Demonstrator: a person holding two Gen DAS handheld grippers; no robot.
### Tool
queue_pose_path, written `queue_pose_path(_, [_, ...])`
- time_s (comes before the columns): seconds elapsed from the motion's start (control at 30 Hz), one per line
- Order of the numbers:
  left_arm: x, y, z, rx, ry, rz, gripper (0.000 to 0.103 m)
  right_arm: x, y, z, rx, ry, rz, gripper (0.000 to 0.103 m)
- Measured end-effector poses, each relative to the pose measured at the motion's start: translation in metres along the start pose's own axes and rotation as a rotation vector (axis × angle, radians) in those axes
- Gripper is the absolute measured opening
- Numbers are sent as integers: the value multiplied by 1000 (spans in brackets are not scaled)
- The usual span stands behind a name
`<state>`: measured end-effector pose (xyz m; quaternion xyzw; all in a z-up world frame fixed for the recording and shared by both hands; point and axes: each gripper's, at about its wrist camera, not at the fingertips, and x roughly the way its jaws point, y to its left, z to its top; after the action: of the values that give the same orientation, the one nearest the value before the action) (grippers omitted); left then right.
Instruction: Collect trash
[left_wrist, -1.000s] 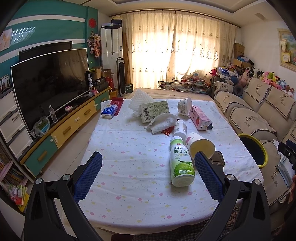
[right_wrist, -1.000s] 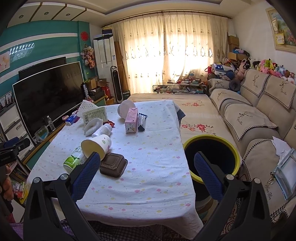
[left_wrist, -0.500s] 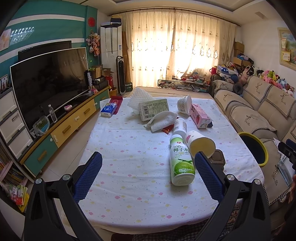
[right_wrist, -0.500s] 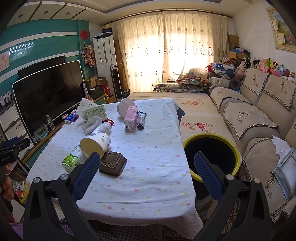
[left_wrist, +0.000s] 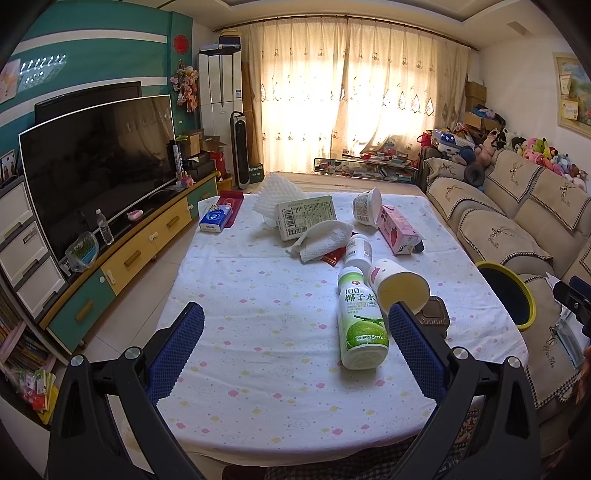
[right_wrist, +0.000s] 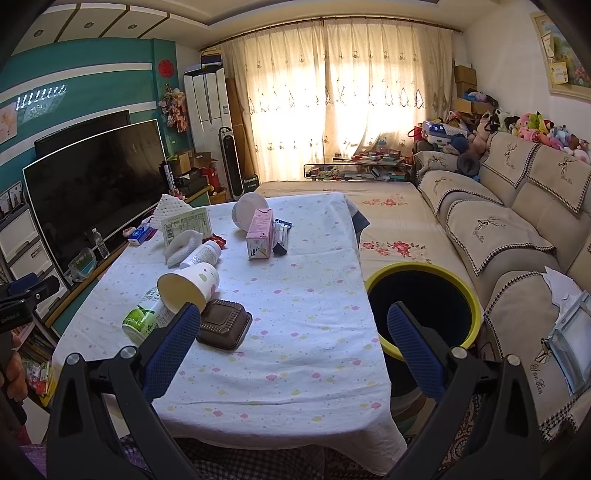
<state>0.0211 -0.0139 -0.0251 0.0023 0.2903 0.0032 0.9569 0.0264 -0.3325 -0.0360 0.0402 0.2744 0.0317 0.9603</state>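
1. Left wrist view: the left gripper (left_wrist: 295, 347) is released, jaws wide apart and holding nothing, above the near part of the table (left_wrist: 258, 387).
2. A green-labelled bottle (left_wrist: 361, 319) lies on its side between the fingers' line of sight, touching a tipped paper cup (left_wrist: 397, 282); a brown box (left_wrist: 436, 317) sits just beside the cup.
3. Further back lie a crumpled tissue (left_wrist: 323, 240), a pink carton (left_wrist: 399, 229) and a white tub (left_wrist: 366, 206).
4. Right wrist view: the right gripper (right_wrist: 290, 341) is released and empty — jaws spread.
5. The bin (right_wrist: 476, 306), yellow-rimmed, stands just beside the table's right edge — near the sofa (right_wrist: 498, 229).
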Motion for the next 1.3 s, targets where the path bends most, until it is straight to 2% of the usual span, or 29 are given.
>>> queue_pose_path(0.5, [5, -4, -2, 7, 11, -5, 98, 9, -3, -2, 7, 27, 1, 97])
queue_pose_path(0.67, [13, -3, -5, 6, 21, -13, 98, 23, 2, 0, -9, 51, 13, 97])
queue_pose_path(0.8, [24, -2, -8, 11, 29, -14, 98, 53, 8, 5, -1, 75, 80, 97])
queue_pose_path(0.9, [36, 1, -9, 11, 41, -6, 98, 84, 18, 9, 2, 134, 135, 96])
queue_pose_path(0.93, [40, 3, -10, 6, 42, -5, 98, 93, 24, 10, -10, 148, 149, 95])
queue_pose_path(1.0, [49, 8, -11, -9, 47, -7, 98, 111, 41, 11, -58, 171, 166, 82])
queue_pose_path(1.17, [67, 14, -11, -25, 70, -6, 98, 141, 76, 3, -143, 207, 197, 64])
queue_pose_path(1.3, [79, 15, -9, -14, 78, -2, 98, 157, 90, 0, -157, 224, 208, 59])
